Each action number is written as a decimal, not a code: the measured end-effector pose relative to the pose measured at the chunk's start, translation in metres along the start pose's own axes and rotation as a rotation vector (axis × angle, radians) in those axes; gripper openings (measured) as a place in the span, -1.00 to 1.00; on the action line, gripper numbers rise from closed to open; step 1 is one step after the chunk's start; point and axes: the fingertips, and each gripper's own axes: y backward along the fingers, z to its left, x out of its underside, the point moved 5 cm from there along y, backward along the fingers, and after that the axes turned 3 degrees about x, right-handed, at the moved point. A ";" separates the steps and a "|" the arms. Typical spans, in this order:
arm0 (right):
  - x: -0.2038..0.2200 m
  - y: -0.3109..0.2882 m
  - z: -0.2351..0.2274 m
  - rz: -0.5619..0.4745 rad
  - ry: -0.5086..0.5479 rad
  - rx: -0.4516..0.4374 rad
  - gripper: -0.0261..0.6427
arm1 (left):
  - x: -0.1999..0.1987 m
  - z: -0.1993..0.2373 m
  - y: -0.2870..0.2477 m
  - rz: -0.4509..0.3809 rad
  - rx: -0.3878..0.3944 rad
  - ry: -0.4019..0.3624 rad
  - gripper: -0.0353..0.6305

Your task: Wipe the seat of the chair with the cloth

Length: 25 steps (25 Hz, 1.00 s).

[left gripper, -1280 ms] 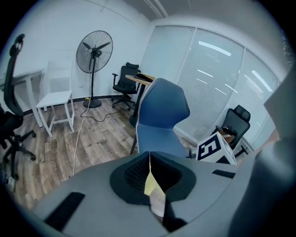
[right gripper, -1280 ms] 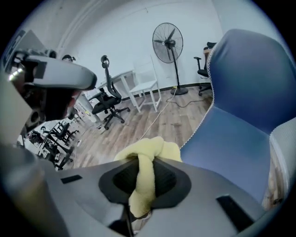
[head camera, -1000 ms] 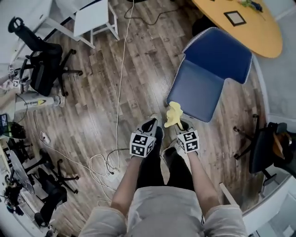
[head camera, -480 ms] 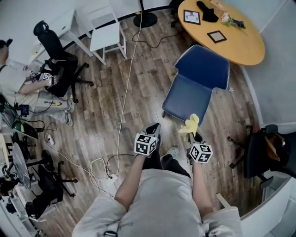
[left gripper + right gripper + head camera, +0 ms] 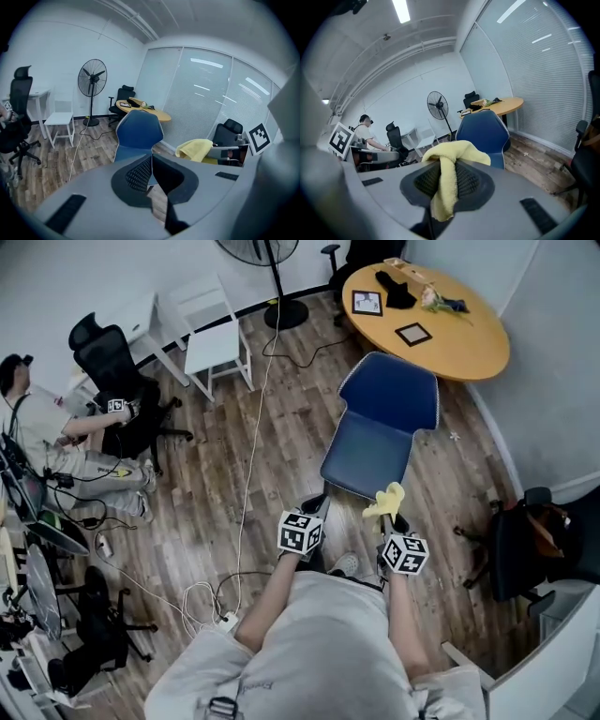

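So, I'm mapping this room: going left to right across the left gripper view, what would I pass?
Black office chair → white side table → black pedestal fan → blue padded chair → yellow cloth.

Head view looks steeply down from above; both gripper views face forward, sharing the blue chair (image 5: 377, 439).

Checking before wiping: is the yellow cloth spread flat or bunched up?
Bunched. The yellow cloth is pinched in the right gripper, jaws shut on it, crumpled above them with a strip hanging down.
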 end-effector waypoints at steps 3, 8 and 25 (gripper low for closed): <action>-0.005 0.006 0.002 -0.022 0.028 -0.009 -0.73 | -0.009 -0.008 -0.007 -0.013 0.022 -0.023 -0.81; -0.005 0.015 -0.001 -0.029 0.045 0.003 -0.73 | -0.020 -0.017 -0.010 -0.031 0.037 -0.040 -0.81; -0.006 0.013 -0.015 -0.035 0.062 0.006 -0.73 | -0.026 -0.030 -0.017 -0.028 0.037 -0.067 -0.81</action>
